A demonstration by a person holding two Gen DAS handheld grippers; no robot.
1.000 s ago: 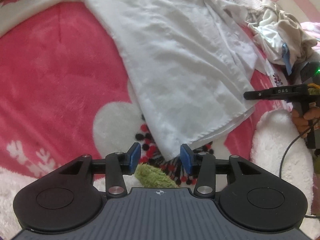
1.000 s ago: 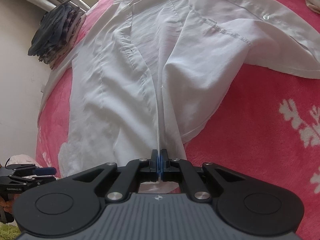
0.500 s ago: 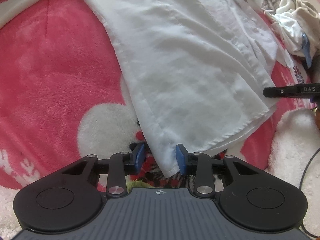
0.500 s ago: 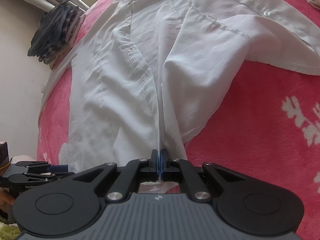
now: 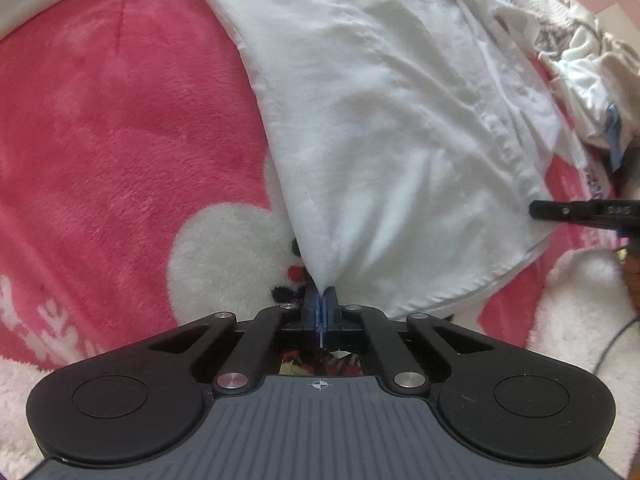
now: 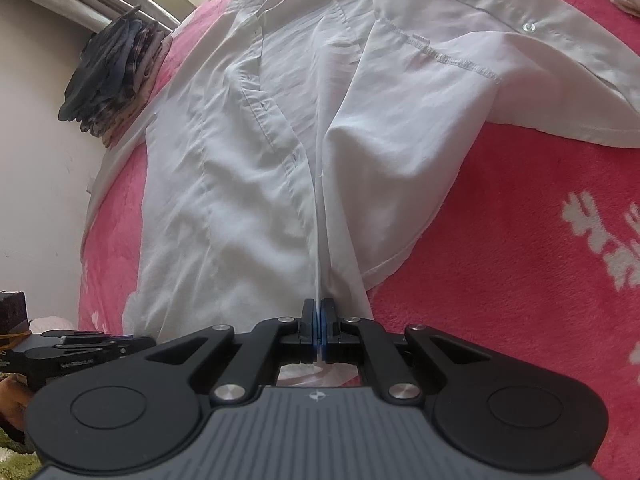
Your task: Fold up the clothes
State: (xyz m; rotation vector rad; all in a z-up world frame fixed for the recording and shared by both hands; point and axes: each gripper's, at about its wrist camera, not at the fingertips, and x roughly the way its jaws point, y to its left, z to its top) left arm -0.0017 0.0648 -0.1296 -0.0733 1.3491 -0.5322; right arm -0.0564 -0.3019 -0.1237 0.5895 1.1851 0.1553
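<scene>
White cotton is pinched in both my tools. My left tool point(image 5: 321, 308) has its blue pads clamped together on the lower corner of the white shirt point(image 5: 380, 120), the cloth rising from the pads in a tight peak toward twelve o'clock. My right tool point(image 6: 319, 320) is likewise closed hard on the other bottom corner, a thin edge of fabric running straight up from between the pads. I hold the hem at its two ends, I judge, so the bottom half can be lifted evenly and carried up over the chest without skewing.

Outward from the grips, the shirt lies spread on the pink fleece blanket point(image 5: 120, 140) covering the bed, button placket up, one sleeve point(image 6: 540, 60) trailing off toward two o'clock in the right view. That sleeve does not look tucked in yet, so it may drag when I lift.

In the left view, at two o'clock, an unfolded heap of pale laundry point(image 5: 580, 80) waits. In the right view, at ten o'clock, a stack of dark folded clothes point(image 6: 112, 76) sits near the bed's edge, where I suppose finished pieces go.
</scene>
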